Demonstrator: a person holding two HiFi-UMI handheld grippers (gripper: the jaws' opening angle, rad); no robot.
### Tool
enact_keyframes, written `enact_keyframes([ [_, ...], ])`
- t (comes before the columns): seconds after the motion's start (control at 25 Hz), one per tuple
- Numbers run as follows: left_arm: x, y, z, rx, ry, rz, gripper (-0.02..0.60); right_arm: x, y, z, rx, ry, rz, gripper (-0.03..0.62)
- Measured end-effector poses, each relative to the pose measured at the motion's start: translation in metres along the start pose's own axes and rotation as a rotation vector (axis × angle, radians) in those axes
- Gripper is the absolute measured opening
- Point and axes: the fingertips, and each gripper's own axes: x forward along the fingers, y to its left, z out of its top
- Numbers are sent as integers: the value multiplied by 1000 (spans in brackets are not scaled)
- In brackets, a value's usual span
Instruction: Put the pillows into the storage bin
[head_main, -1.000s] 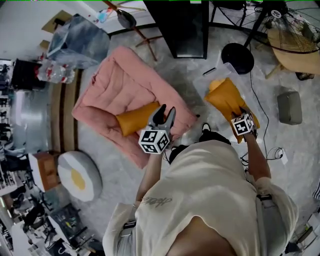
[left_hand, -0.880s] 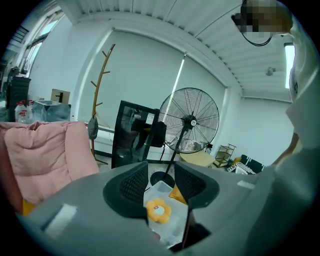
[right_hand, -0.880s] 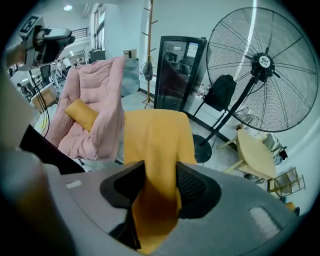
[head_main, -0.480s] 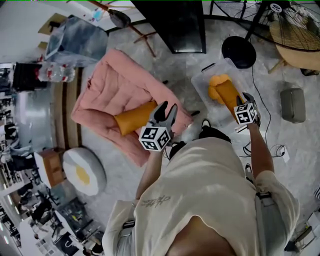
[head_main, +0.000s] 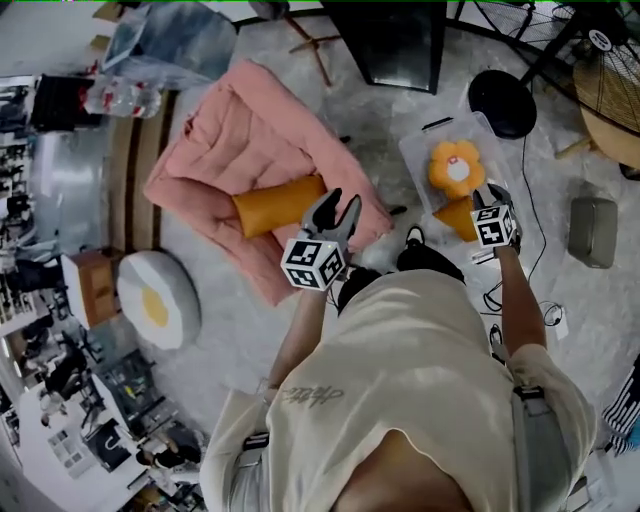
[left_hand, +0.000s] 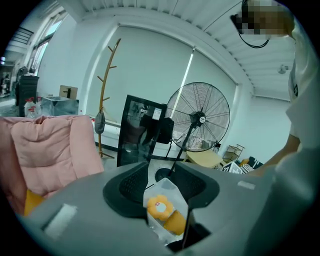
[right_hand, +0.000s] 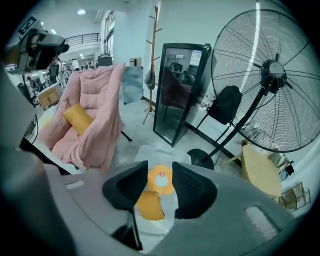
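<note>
Inside the storage bin (head_main: 422, 158): 2 pillows lie here, a flower pillow (head_main: 456, 165) toward the far end and an orange pillow (head_main: 456, 216) at the near end, touching each other.
Right gripper (right_hand: 160, 175): above the near end of the bin, pointing steeply down. My jaws have just been opening and stand apart. Both binned pillows show through the gap below, and neither pad presses on anything.
Left gripper (head_main: 338, 205): jaws wide apart, nothing between them. It hovers at the near edge of the pink mat (head_main: 230, 140), just beside the orange bolster (head_main: 278, 204).
Orange bolster: lies across the pink mat, well apart from the bin, not yet grasped.
Egg pillow (head_main: 155, 310): on the floor to the left of the mat, far from the bin, untouched.
Done: 2 pillows placed and released, by my judgement.
Left to do: 2 pillows outside the bin, the bolster and the egg pillow, if the latter counts.
Progress: roughly halfway, as I judge it.
Next step: probably close my left jaws on the bolster and carry it across to the bin, where free room looks tight.
</note>
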Motion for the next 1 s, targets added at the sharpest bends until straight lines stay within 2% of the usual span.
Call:
enact_keyframes([
  [0.2, -20, 12, -7, -39, -16, 67, 173, 11, 21, 15, -54, 6, 72, 159],
  [0.4, -51, 31, -10, -81, -43, 145, 173, 17, 50, 52, -126, -18, 135, 167],
  [0.76, -114, 68, -14, -144, -133, 237, 175, 6, 117, 114, -269, -57, 232, 242],
  [1.0, -158, 93, -30, -127, -141, 271, 175, -7, 157, 131, -317, -68, 253, 253],
])
